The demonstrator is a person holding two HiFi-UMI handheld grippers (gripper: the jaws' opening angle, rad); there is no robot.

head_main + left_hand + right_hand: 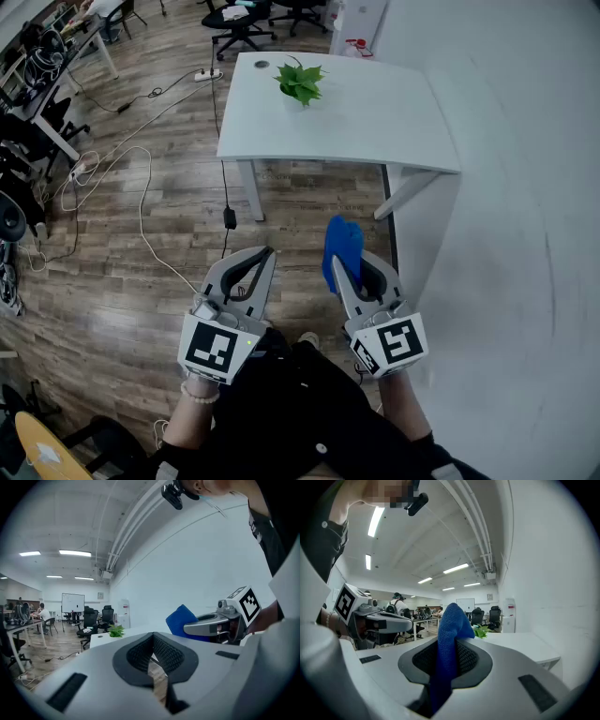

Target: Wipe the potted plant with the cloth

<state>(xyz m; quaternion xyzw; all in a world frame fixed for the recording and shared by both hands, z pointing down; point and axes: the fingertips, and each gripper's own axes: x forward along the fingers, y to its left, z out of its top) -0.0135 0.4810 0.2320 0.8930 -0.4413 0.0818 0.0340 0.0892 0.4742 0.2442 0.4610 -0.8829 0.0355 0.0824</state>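
Observation:
A small green potted plant (300, 82) stands on a white table (375, 122) some way ahead of me; it also shows far off as the plant (116, 631) and the plant (481, 631). My right gripper (339, 272) is shut on a blue cloth (342, 251), which sticks up out of its jaws as the cloth (449, 639). My left gripper (267, 255) is shut with nothing in it; its jaws meet in the left gripper view (152, 659). Both grippers are held side by side above the wooden floor, well short of the table.
A white wall (525, 234) runs along the right, with the table against it. Cables (141, 206) lie across the wood floor to the left. Desks (47, 84) and office chairs (239, 23) stand at the far left and back. People sit at distant desks.

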